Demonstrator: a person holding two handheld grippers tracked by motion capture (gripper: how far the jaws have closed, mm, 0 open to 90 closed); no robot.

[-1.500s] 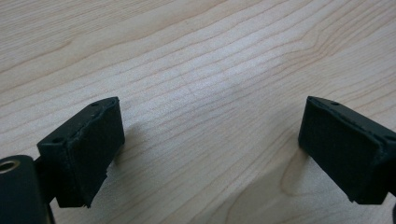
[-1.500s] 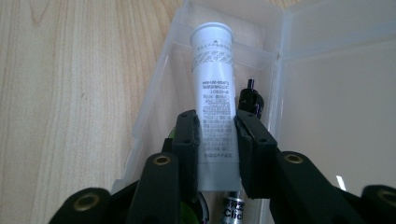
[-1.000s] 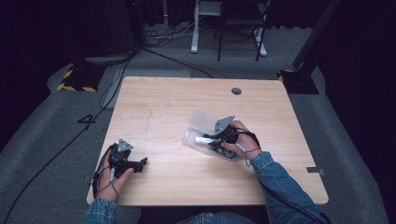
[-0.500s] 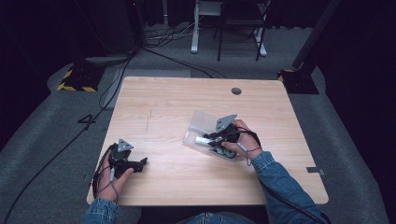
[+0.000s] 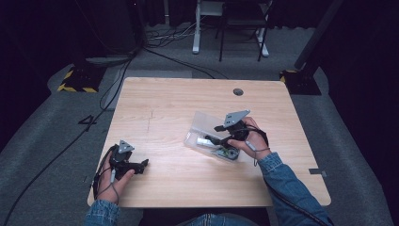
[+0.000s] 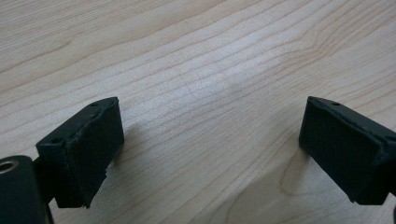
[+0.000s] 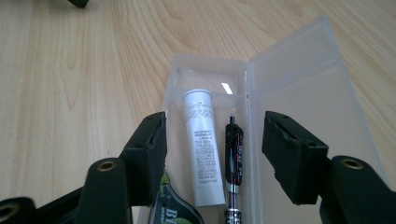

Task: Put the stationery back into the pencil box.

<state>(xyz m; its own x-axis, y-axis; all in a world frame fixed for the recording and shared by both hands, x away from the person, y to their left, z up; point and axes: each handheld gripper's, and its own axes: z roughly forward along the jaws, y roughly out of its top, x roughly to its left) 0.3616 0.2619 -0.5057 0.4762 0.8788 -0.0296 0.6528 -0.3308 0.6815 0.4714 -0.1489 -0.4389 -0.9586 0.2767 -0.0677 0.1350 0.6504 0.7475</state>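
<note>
A light wooden table point(image 5: 164, 99) is set on grey carpet point(image 5: 47, 141); beyond its far edge, white desk legs point(image 5: 195, 33) and cables point(image 5: 160, 37) are seen in darkness.

We see a brightly lit wooden table point(image 5: 179, 155) ringed by dark, dim floor; soft shadows sit under the black pads point(image 6: 88, 149), and a small glare spot marks the clear case point(image 7: 226, 87).

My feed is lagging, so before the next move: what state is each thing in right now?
Clear plastic case: open, lid folded back flat on the table.
White tube: lying inside the case, capped.
Black pen: lying in the case beside the tube.
Right gripper: open over the case, jaws have just been opening, gripping nothing.
Left gripper: open, nothing between its jaws, low over bare table.
</note>
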